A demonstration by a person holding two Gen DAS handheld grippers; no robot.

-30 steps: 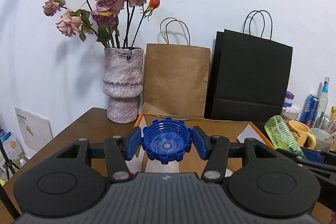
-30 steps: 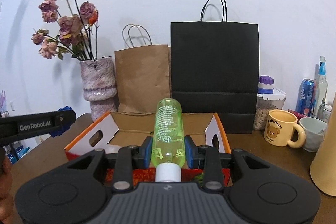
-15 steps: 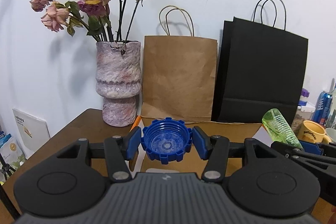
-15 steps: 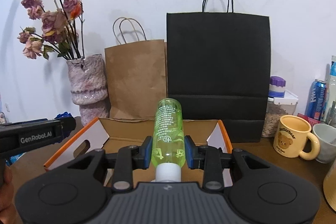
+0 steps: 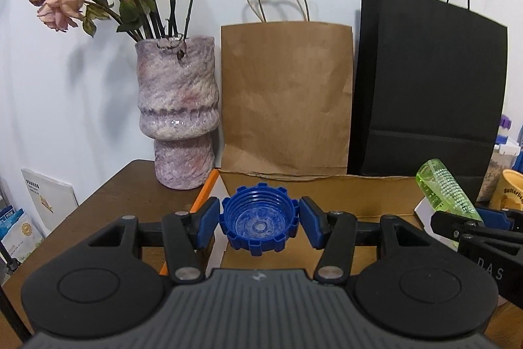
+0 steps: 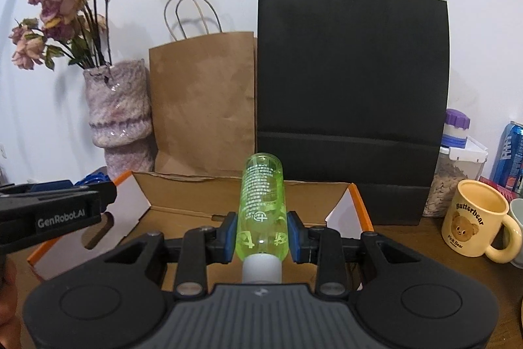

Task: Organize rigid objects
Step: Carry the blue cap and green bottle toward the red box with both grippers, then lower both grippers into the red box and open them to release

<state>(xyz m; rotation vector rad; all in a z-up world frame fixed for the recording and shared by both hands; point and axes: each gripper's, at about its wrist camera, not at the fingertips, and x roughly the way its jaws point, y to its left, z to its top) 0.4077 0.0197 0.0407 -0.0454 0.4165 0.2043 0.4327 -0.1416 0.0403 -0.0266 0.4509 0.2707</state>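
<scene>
Blue cap: ridged plastic screw cap [image 5: 259,220], open side facing the camera, clamped between the pads of the left gripper [image 5: 258,223]; held by its rim, probably so it can drop flat; it hangs over the near left corner of the cardboard box [image 5: 327,195]
Green bottle: clear green plastic bottle [image 6: 261,205] with a white cap end toward the camera, gripped near that end by the right gripper [image 6: 261,239]; its far end points at 12 o'clock over the box, a lengthwise hold that should let it lie down inside
Box: open, flaps up, orange outside; likely the place both things are bound for; nothing released yet
Around: brown paper bag [image 6: 202,100] at 12 o'clock behind the box; black paper bag [image 6: 353,94] at 1; vase of dried roses [image 5: 178,110] at 11; Butterbear mug [image 6: 474,218] at 3, clear of the path
</scene>
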